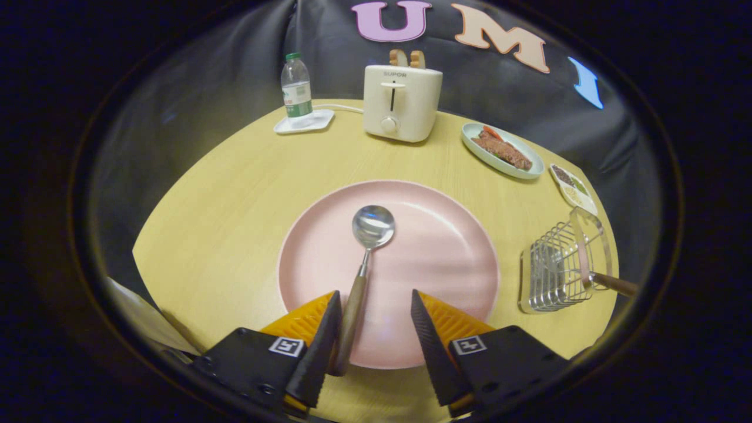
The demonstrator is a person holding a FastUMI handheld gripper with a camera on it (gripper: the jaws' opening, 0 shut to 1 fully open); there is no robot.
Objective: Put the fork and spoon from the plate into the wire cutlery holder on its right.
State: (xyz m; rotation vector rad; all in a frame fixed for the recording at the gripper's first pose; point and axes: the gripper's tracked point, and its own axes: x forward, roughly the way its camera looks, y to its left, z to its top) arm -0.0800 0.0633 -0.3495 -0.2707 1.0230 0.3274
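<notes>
A spoon (365, 258) with a steel bowl and a wooden handle lies on the pink plate (437, 247), bowl pointing away from me. My gripper (375, 305) is open just above the plate's near side. The spoon's handle runs along the inner side of the left finger (320, 341), with a wide gap to the right finger. The wire cutlery holder (558, 267) lies to the right of the plate. A wooden handle (614, 284) sticks out of it toward the right, likely the fork's; its tines are hidden among the wires.
Beyond the plate stand a cream toaster (401, 103) with bread in it and a water bottle (296, 88) on a white coaster. A pale dish of food (500, 151) and a small divided dish (573, 188) sit behind the holder. The round wooden table (223, 205) ends close on the left.
</notes>
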